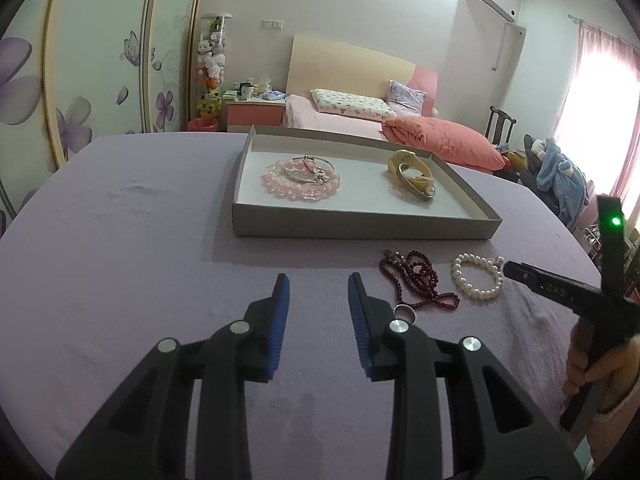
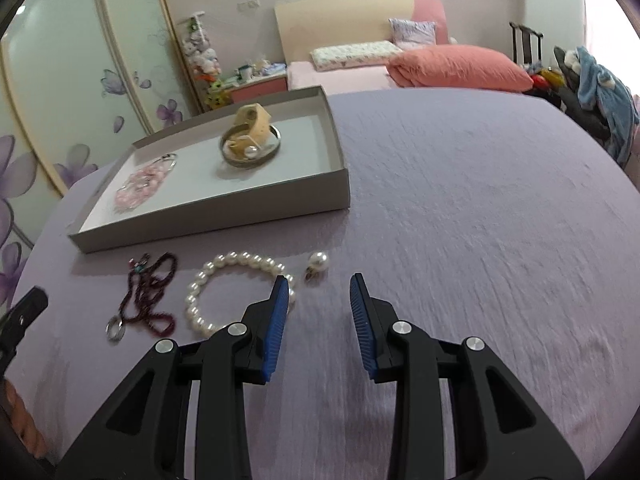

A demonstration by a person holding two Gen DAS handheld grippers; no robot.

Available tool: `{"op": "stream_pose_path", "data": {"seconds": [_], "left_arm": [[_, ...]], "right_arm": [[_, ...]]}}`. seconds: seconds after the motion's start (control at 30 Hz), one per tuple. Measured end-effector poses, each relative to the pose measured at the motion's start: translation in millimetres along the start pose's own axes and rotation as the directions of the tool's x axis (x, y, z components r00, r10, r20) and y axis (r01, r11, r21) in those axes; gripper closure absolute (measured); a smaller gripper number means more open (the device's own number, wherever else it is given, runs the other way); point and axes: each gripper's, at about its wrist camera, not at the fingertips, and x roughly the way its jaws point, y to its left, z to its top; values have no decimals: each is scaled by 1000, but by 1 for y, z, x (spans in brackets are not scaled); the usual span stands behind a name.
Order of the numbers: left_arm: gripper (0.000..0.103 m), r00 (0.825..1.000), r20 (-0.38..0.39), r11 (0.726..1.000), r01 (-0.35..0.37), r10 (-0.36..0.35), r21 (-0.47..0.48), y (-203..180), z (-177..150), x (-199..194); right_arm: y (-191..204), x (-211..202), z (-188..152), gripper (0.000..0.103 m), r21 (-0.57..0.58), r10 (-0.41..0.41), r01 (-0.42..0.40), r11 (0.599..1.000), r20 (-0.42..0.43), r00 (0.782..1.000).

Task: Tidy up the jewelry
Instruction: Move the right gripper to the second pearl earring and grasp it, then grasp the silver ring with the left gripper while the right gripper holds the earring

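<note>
Shallow grey tray ahead of both claws, holding a pink bead bracelet under a silver bangle, and a yellow watch inside a metal bangle. On the purple cloth, just right of the left claw: dark red necklace, ring, pearl bracelet. The right claw tilts downward beside the pearl bracelet and a pearl pendant. Both claws stand spread and hold nothing.

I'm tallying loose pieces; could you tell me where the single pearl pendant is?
In the right wrist view, the pearl pendant lies on the purple cloth, just right of the pearl bracelet.
</note>
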Motion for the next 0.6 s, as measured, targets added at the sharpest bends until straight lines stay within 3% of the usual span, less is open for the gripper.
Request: {"op": "stream_pose_path", "data": {"seconds": [0.13, 0.33, 0.6], "left_arm": [[72, 1000, -2, 1000, -1, 1, 4, -2, 1, 1], [71, 1000, -17, 1000, 1, -1, 5, -3, -2, 5], [65, 998, -41, 998, 45, -44, 34, -19, -2, 11]], "right_arm": [[4, 6, 6, 71, -18, -12, 12, 1000, 4, 1000], [8, 16, 8, 89, -53, -47, 44, 998, -43, 998], [-13, 0, -3, 89, -34, -69, 67, 997, -41, 997]]}}
